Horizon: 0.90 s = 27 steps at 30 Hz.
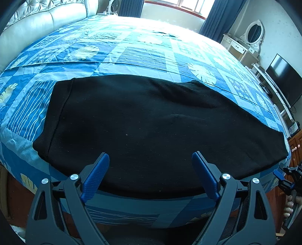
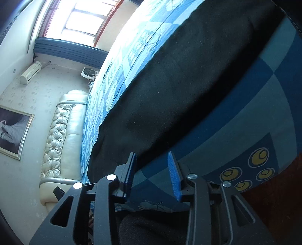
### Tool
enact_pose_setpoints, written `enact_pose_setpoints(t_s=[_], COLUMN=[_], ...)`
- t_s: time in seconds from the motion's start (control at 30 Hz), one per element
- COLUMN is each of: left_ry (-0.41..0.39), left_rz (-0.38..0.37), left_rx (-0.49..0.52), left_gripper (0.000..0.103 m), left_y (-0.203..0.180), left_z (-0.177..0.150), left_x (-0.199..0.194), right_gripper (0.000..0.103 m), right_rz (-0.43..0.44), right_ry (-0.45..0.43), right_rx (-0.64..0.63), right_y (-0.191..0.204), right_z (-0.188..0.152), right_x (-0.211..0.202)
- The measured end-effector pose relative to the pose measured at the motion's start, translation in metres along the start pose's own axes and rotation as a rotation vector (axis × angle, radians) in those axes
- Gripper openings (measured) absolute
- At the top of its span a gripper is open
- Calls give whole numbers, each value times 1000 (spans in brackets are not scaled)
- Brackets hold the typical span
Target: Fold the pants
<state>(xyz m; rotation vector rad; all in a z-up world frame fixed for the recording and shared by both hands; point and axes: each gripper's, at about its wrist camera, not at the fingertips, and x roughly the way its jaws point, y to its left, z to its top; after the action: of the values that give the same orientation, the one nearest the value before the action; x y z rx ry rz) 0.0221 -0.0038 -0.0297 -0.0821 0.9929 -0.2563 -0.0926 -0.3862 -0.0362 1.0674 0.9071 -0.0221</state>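
While the black knit pants [image 1: 143,132] lie folded and flat across the near part of the blue patchwork bedspread [image 1: 132,54], the left gripper [image 1: 150,158] hovers over their near edge, blue-padded jaws spread wide, nothing between them. Over at the bed's corner, the right gripper [image 2: 151,157], turned on its side, points along the pants' edge [image 2: 169,90], jaws parted and gripping nothing, the fabric just ahead of the fingertips. A cream tufted leather headboard [image 2: 56,139] runs along the bed's far end, with bright window [image 1: 181,5] light on the far side.
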Motion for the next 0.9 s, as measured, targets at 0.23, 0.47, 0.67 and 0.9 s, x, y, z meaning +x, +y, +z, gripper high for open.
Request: enact_pose_setpoints(t_s=[0.23,0.47,0.67,0.9], left_ry=[-14,-16,-29,13], left_rz=[50,24,29,86], left_rx=[60,49,32,-14], left_gripper=[90,90,90,90], left_y=[-3,5,14,31], left_z=[0,-1,2,-1], left_x=[-1,-3,-3,8], right_gripper=[63,64,64,77], right_rz=[58,-108,-238,-134], right_ry=[-174,-321,-235,-156], right_rx=[-43,32,54,88], right_y=[-22,-111,-169,-197], right_z=[66,160,205,218], right_x=[-61,-130,-135,-116])
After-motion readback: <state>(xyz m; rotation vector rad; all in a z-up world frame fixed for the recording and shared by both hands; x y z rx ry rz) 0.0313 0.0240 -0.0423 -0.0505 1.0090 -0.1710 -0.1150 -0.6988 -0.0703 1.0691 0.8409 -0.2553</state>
